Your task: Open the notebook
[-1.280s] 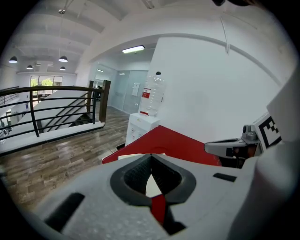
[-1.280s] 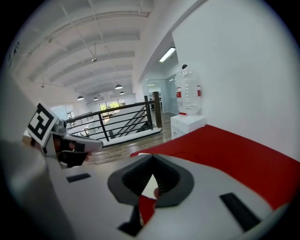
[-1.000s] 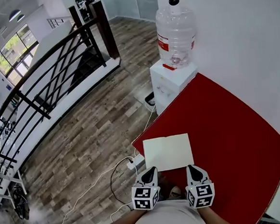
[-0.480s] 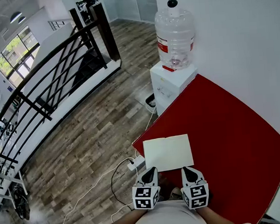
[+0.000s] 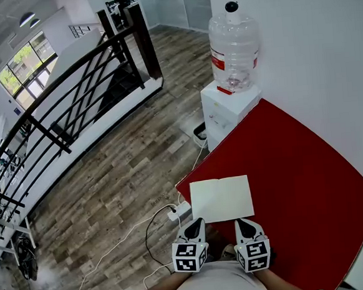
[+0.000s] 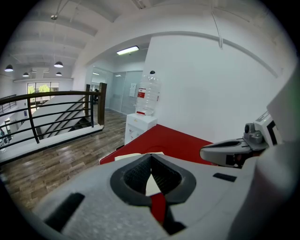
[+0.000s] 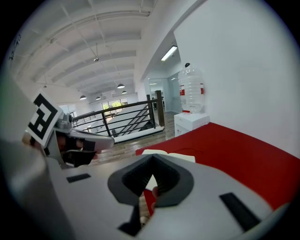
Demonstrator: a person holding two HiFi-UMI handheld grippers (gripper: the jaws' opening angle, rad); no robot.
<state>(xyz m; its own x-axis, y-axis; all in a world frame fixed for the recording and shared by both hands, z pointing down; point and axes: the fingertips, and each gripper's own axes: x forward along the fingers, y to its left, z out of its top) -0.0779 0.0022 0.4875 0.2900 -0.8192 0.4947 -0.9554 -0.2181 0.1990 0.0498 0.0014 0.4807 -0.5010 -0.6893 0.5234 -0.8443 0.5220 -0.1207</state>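
The notebook (image 5: 222, 199) lies open and flat, showing cream pages, at the near left corner of the red table (image 5: 295, 163). Both grippers hover just short of its near edge, close to the person's body. My left gripper (image 5: 197, 222) is shut and empty, with its tip by the notebook's near left corner. My right gripper (image 5: 245, 220) is also shut and empty, near the right part of that edge. The left gripper view shows the notebook (image 6: 138, 155) beyond the closed jaws (image 6: 151, 165). In the right gripper view the notebook (image 7: 168, 154) lies ahead of the jaws (image 7: 152, 176).
A white water dispenser (image 5: 230, 109) with a large bottle (image 5: 234, 46) stands at the table's far left corner against the white wall. A black railing (image 5: 71, 100) borders the wooden floor on the left. A power strip (image 5: 174, 212) and its cable lie on the floor beside the table.
The right gripper has shifted a little to the left, closer to the left one. The head view has drifted slightly. The notebook lies as before.
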